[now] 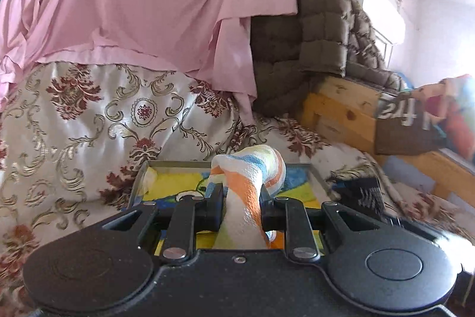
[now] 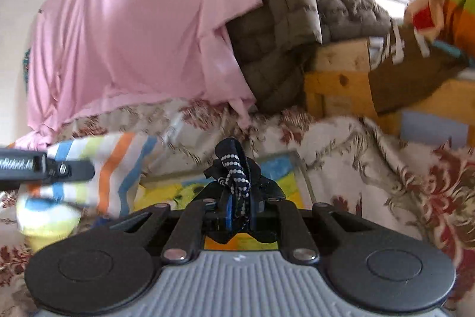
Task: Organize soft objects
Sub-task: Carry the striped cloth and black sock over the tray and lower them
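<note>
Both tongs (image 1: 242,205) clamped on cloths (image 1: 249,183)

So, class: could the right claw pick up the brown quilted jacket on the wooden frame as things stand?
Probably not yet. The right claw is shut on a dark dotted cloth, so it has no free grip. The jacket lies well beyond it, partly tucked under the pink sheet.

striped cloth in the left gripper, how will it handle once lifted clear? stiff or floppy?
Likely floppy: the striped cloth bunches into a rope where the left gripper pinches it, and in the right wrist view its free end sags below the fingers. Probably light, since a narrow pinch carries it. Unlikely to slip: the weave looks textured. It may drag across the tray.
</note>
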`<act>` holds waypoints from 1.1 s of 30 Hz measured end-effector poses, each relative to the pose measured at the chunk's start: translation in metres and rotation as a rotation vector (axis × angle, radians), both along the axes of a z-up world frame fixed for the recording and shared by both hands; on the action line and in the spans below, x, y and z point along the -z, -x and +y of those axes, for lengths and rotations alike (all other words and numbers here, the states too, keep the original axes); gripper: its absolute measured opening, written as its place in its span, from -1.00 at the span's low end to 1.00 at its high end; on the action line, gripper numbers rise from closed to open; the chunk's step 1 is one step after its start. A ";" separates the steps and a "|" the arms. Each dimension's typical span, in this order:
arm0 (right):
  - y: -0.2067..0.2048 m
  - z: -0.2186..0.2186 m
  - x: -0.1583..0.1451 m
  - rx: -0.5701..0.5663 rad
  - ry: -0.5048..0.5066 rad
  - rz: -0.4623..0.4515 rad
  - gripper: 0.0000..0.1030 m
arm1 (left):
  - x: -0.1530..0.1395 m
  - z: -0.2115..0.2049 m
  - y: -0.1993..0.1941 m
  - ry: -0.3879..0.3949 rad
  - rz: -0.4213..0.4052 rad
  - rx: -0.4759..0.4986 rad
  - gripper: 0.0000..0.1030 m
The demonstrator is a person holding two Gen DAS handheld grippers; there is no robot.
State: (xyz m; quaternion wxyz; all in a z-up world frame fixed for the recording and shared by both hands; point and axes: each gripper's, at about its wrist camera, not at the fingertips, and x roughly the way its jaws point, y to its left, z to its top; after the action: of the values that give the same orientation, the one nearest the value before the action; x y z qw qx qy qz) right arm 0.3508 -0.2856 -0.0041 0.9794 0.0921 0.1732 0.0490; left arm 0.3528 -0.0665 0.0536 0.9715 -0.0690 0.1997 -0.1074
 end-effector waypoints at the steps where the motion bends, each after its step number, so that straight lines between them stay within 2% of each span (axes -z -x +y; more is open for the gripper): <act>1: -0.004 -0.001 0.004 0.002 0.000 0.015 -0.77 | 0.004 -0.002 -0.011 0.002 0.006 0.001 -0.55; 10: -0.019 -0.004 0.022 -0.006 -0.001 0.113 -0.76 | 0.043 -0.024 -0.067 0.011 0.109 0.018 -0.54; 20: -0.025 -0.003 0.029 -0.010 0.004 0.163 -0.61 | 0.068 -0.031 -0.076 -0.017 0.207 0.015 -0.51; 26: -0.024 -0.003 0.030 -0.007 0.010 0.167 -0.35 | 0.070 -0.027 -0.076 -0.017 0.235 0.003 -0.43; 29: -0.023 -0.004 0.028 -0.005 0.009 0.158 -0.14 | 0.069 -0.027 -0.074 -0.021 0.238 -0.001 -0.34; 33: -0.020 -0.004 0.025 -0.003 0.013 0.144 0.12 | 0.065 -0.027 -0.068 -0.035 0.224 -0.009 -0.04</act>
State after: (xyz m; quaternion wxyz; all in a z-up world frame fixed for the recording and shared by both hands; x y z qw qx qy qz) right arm 0.3709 -0.2896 -0.0291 0.9649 0.0887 0.2436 0.0426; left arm 0.4212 -0.0936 -0.0118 0.9445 -0.0647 0.3088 -0.0911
